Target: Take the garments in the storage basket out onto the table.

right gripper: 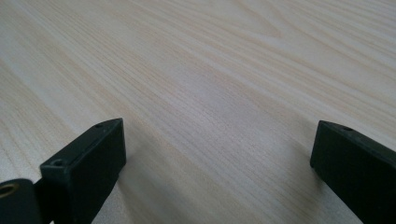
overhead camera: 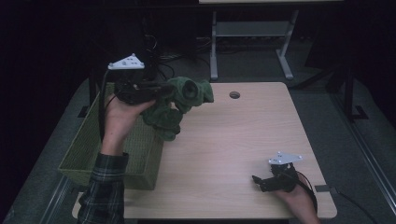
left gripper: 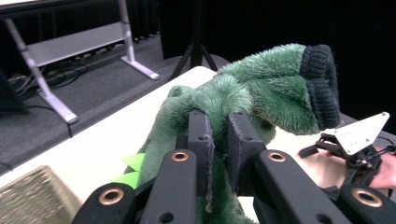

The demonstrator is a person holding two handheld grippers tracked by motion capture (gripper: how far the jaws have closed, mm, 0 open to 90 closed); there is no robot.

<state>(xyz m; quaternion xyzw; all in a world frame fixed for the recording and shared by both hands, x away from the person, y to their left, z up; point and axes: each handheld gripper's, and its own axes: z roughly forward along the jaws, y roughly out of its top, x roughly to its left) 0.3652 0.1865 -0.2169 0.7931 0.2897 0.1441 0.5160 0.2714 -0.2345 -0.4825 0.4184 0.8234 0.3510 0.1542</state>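
The left gripper point(overhead camera: 161, 91), a black two-jaw tool capped by a grey three-cornered plate and gripped in the person's left hand point(overhead camera: 122, 114), is clamped on a fuzzy dark-green plush garment with a black ribbed knit cuff point(overhead camera: 180, 105). In the left gripper view the two black jaws stand close together with a fold of the green pile pinched between their pads point(left gripper: 243, 149), the rest of the fabric bulging up and forward to the cuff at upper right. Seen from the high view, the garment hangs in the air off the gripper's tip, above the left rear part of the table, its lower folds drooping over the near corner of a woven olive-green rectangular basket point(overhead camera: 88, 144) that stands at the table's left edge. A plaid sleeve point(overhead camera: 103, 186) covers the forearm that reaches up past the basket.

Well apart, at the near right corner of the pale wood-grain tabletop point(overhead camera: 224, 154), the right gripper point(overhead camera: 258, 179) rests low on the surface in the person's right hand point(overhead camera: 296, 198), a like grey plate on top. Its own view shows the two black jaws spread wide apart over bare wood, nothing between them. A small round cable hole point(overhead camera: 234, 95) sits near the table's far edge, and the metal legs of a second table point(overhead camera: 215, 46) stand on the dark floor beyond.
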